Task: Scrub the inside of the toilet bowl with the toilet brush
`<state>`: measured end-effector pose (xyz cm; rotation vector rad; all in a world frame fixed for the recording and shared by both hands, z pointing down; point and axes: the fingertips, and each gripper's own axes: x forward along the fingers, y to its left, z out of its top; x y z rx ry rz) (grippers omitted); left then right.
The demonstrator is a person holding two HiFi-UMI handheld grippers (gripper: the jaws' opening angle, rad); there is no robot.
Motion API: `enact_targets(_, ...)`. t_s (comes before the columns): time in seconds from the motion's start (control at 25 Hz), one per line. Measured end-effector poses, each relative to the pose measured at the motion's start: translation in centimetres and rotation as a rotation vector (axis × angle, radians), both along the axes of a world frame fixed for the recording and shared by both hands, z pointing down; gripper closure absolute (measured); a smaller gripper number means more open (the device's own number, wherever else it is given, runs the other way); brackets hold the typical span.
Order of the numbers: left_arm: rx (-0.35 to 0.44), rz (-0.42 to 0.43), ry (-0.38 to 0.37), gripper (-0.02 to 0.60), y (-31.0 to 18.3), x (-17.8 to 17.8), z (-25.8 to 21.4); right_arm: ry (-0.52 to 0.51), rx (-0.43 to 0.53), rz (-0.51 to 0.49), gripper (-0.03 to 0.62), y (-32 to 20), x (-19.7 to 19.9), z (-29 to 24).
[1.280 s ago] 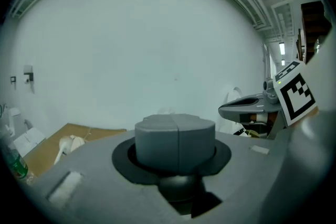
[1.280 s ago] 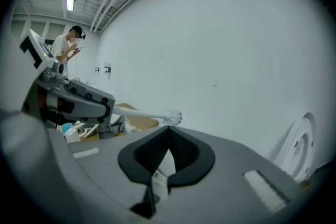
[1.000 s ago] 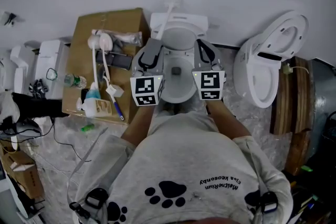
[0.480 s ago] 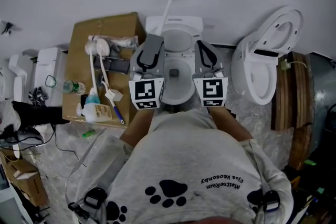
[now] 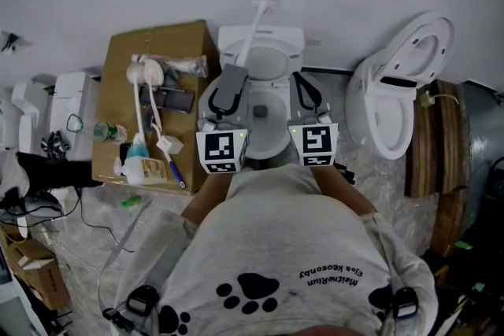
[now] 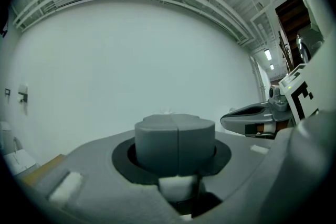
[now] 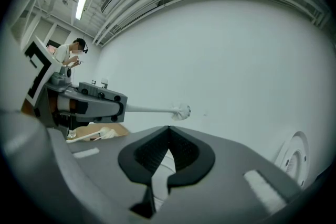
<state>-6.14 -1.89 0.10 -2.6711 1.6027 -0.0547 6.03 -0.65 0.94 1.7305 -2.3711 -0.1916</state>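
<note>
Toilet brush [image 5: 253, 21]: it is carried roughly level by the left hand-held gripper [image 5: 234, 73]. Its thin white handle runs from the jaws toward the far wall, and the bristle head sits past the far rim of the toilet bowl [image 5: 268, 63], raised clear of it and not yet inside. In the right gripper view the handle [image 7: 149, 109] comes straight out of the front of the left hand-held gripper, so I read those jaws as clamped on the handle's near end. In the left gripper view the two grey pads [image 6: 157, 139] meet at a seam and hide nearly all of the brush. The right hand-held gripper [image 5: 304, 81] hangs over the right side of the bowl, its jaws fully together with nothing between them. To the left of the bowl a cardboard box [image 5: 161, 39] carries other cleaning tools, which are not needed for this step. Handling, as I judge it: the brush is light, but its long, slender plastic handle will flex and lever against the pads once the head is pressed on the porcelain. An end grip gives reach but little control of twist. I would hold firmly and low on the handle, tip the head down into the bowl, and keep scrubbing pressure moderate, because the smooth handle may rotate or slip between the pads.
</note>
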Motion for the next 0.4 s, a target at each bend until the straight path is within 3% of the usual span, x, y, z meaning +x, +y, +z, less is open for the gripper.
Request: enact_targets(0.4,-0.027,-0.007,0.005,0.428,0.02,0.25,0.90,-0.009,-0.007,-0.014,0.599,0.10,-0.16,0.40)
